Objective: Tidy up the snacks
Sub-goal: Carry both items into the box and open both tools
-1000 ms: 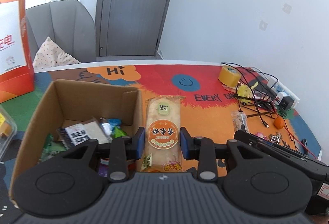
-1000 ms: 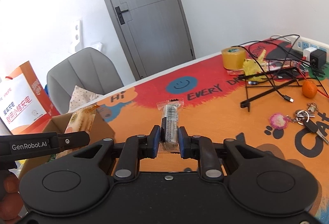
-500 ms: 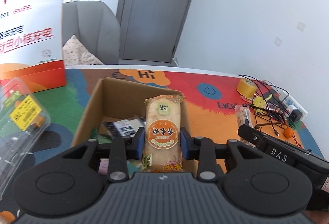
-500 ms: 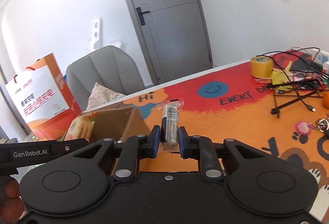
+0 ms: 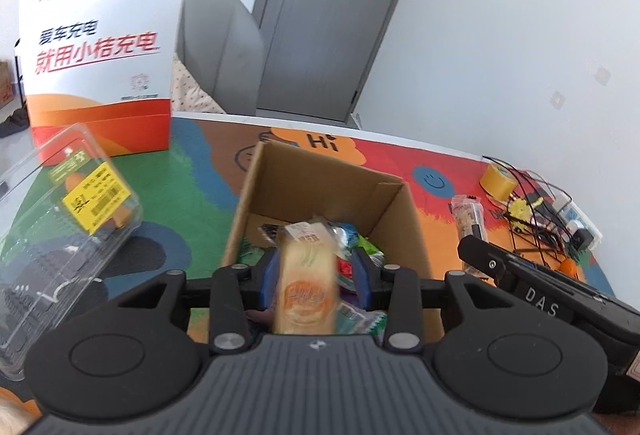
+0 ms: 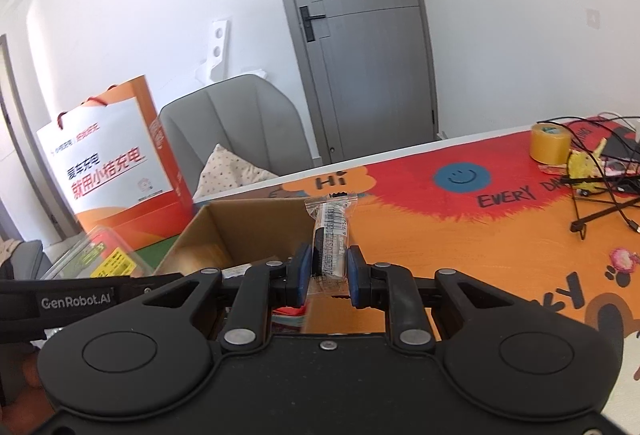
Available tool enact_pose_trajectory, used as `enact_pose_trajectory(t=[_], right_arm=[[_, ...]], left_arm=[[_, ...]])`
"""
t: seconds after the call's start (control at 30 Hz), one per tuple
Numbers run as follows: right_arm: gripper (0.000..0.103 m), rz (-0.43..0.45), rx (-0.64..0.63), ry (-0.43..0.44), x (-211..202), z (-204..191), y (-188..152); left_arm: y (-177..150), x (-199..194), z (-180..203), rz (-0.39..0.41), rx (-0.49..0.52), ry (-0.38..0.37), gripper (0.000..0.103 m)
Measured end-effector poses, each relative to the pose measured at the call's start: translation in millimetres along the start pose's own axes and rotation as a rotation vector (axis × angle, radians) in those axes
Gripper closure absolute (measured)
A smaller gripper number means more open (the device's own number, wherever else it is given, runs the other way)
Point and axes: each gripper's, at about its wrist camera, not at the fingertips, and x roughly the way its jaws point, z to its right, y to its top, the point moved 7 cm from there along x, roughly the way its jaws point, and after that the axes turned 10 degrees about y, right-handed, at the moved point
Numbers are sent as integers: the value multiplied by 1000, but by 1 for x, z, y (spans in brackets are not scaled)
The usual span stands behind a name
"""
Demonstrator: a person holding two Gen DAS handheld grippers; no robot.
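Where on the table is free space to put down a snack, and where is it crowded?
Free: orange mat between cardboard box and cables; green mat between box, paper bag and clear clamshell. Crowded: the corner with tape roll and cables.

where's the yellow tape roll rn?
Yellow tape roll sits on the table mat's far right in both wrist views, beside the cable tangle, right of the blue smiley print.

Open-topped cardboard box (image 5: 276, 179); paper bag (image 5: 100, 47) crowds beyond.
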Motion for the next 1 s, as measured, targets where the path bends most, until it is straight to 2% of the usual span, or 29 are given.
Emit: enact_pose_trajectory(t=[0.17,0.63,0.7,0.77,0.8,1.0], right_arm=[[83,-7,-16,3,4,-9,3],[82,-24,-56,47,28,-34,20],[79,-24,-50,58,32,-36,23],[65,-24,-54,51,34,-36,26],[63,-16,-55,45,33,-35,27],[63,-38,-33,28,27,-26,21]], left_arm=[[5,-1,-17,2,-45,10,65],[20,-6,-55,29,-121,41,54],[21,-4,-60,26,-132,47,53],[22,-2,-64,21,-138,50,53],[22,-1,-65,19,-140,52,52],[22,2,-62,9,-143,48,42]])
